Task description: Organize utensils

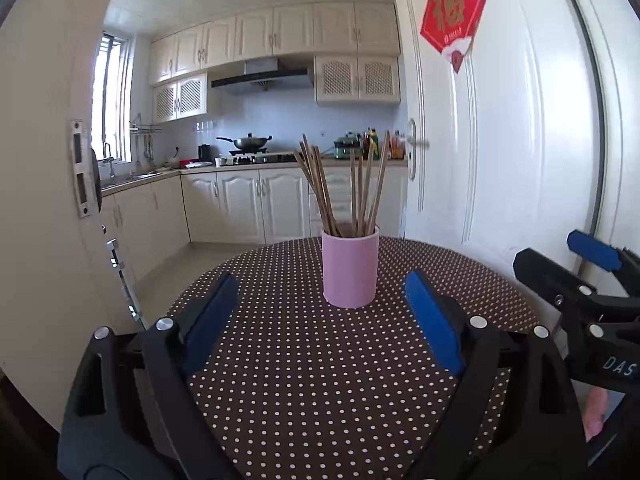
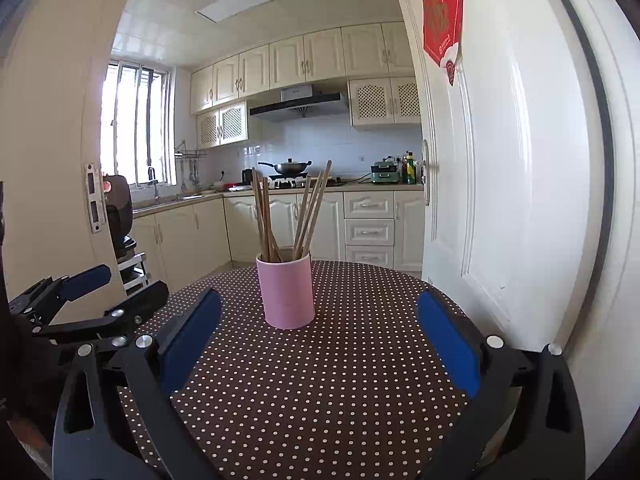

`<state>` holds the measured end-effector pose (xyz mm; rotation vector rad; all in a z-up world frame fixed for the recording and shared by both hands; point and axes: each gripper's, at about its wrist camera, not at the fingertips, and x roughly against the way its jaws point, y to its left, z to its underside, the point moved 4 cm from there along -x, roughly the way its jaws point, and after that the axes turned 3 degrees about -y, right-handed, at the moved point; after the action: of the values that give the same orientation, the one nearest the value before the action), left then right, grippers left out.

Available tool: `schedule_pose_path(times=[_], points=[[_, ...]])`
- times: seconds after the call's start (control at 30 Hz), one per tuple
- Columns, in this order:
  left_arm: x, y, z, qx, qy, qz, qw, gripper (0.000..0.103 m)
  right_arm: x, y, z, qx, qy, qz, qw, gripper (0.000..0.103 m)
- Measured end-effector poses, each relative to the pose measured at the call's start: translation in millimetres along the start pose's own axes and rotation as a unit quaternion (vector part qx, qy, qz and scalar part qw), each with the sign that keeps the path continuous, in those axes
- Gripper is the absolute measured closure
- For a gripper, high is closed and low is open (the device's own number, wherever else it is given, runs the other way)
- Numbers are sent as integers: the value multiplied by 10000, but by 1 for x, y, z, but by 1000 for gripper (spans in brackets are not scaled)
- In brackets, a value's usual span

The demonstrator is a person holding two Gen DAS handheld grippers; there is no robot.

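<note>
A pink cylindrical cup point(image 1: 351, 270) point(image 2: 285, 290) stands upright on a round table with a brown polka-dot cloth point(image 1: 320, 380) point(image 2: 320, 392). Several wooden chopsticks point(image 1: 352, 188) point(image 2: 288, 216) stand in it, fanned out. My left gripper point(image 1: 320, 312) is open, nothing between its blue pads, and it sits short of the cup. My right gripper point(image 2: 320, 332) is open too, equally short of the cup and empty. Each gripper shows at the edge of the other's view, the right gripper point(image 1: 592, 264) on the right and the left gripper point(image 2: 116, 284) on the left.
A white door point(image 1: 500, 140) point(image 2: 500, 180) with a red paper hanging point(image 1: 454, 8) stands open close to the table's right side. Beyond the table lies a kitchen with cream cabinets point(image 1: 240, 208), a stove with a wok point(image 1: 250, 143) and a sink under a window.
</note>
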<state>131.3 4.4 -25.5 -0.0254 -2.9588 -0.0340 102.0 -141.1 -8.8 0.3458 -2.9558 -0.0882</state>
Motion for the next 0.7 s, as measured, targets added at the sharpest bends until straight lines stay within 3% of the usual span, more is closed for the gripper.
schedule_pose_path(times=[0.37,0.7], points=[[51,-1,-13,-12,-612,116,9981,12,36,-3,-4,-185,-270,-5,9995,8],[63,-3,-15,17,-750,64,9972,10,53,-3,-2,-309,-414,-72,9986,8]])
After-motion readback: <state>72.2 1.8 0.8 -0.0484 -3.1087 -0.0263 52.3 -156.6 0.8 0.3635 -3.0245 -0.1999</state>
